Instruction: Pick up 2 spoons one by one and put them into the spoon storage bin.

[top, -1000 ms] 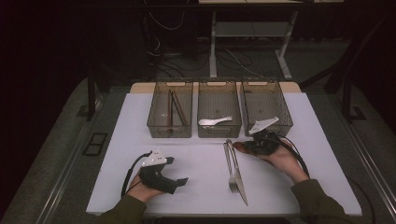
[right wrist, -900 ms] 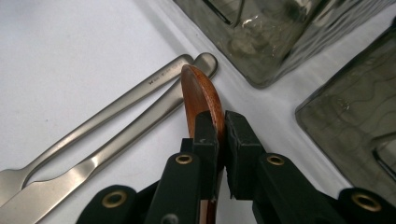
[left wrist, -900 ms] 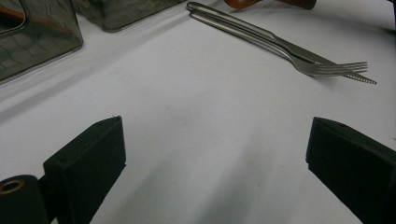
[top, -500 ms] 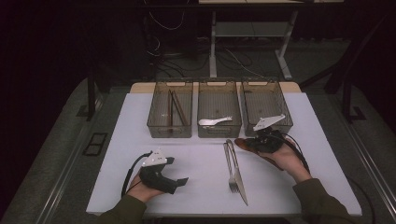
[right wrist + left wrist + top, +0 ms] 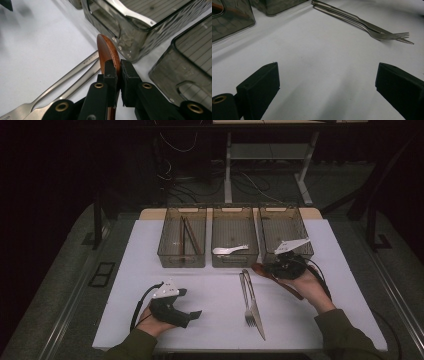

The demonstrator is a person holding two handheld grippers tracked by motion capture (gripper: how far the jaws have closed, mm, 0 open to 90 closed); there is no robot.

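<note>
— Three bins (image 5: 233, 215) stand side by side at twelve o'clock on the white table (image 5: 215, 290), yes?

— Yes. Left bin (image 5: 182, 240) has brown sticks (image 5: 187, 237) leaning inside; I cannot tell what they are. Middle bin (image 5: 235, 227) holds a pale spoon (image 5: 229, 250) lying flat near its front wall. Right bin (image 5: 282, 227) sits at about one o'clock.

— And on the table itself?

— Near the centre, toward five o'clock, a fork (image 5: 247, 297) and a knife (image 5: 256, 307) lie close side by side, handles toward the bins, tips toward the person. In the left gripper view they show at one o'clock, crossing at the tines.

— What about the claws?

— Left gripper (image 5: 192, 315) rests at seven o'clock, jaws wide apart with bare table between them, well apart from the cutlery.

— And the right?

— Right gripper (image 5: 263, 268) sits at three o'clock, just in front of the right bin. Its jaws are narrow, clamped on a wooden spoon (image 5: 107, 53). In the right gripper view the spoon's rounded brown end rises between the pads, close to the corner of the middle bin. From the high view the spoon runs under the hand, its handle slanting toward four o'clock.

— Is it touching the table?

— Cannot tell.
</note>
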